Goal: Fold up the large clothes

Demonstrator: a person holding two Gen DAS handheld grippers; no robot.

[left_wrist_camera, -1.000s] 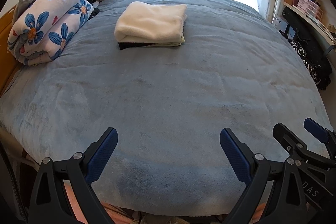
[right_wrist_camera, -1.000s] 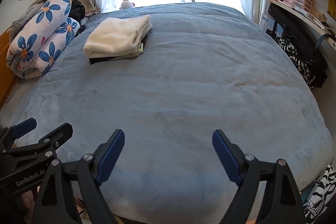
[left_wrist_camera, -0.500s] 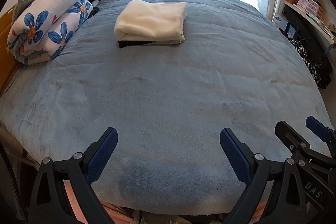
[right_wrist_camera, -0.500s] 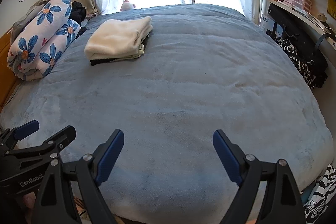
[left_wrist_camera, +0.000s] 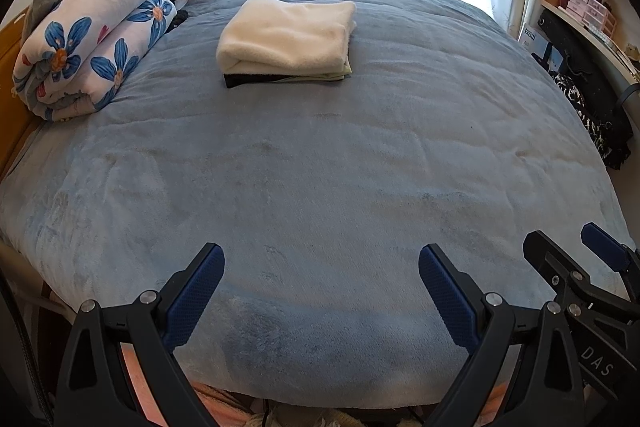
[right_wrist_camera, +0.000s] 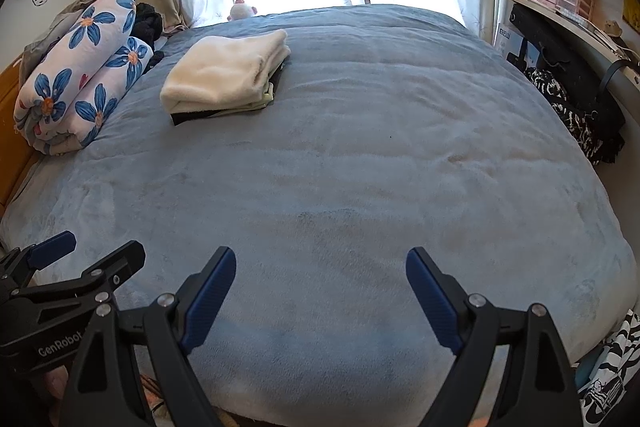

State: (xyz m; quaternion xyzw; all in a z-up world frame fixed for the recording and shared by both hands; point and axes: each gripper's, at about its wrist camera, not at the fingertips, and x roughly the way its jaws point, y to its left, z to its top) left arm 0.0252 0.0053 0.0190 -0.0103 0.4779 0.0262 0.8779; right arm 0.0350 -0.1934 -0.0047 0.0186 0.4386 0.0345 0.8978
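— My fingers: where do they stand?
— Both pairs spread wide, gripping nothing: left gripper (left_wrist_camera: pixel 320 287) and right gripper (right_wrist_camera: pixel 320 287) over the near blue bedspread (left_wrist_camera: pixel 320 167)
— The clothes?
— Folded cream stack (left_wrist_camera: pixel 288 35) far across, beside the floral quilt (left_wrist_camera: pixel 92 43)

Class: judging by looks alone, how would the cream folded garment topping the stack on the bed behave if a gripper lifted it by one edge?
The cream folded garment looks plush and soft, so it would probably sag and unfold. Its thick layers suggest bulk, likely not much weight.
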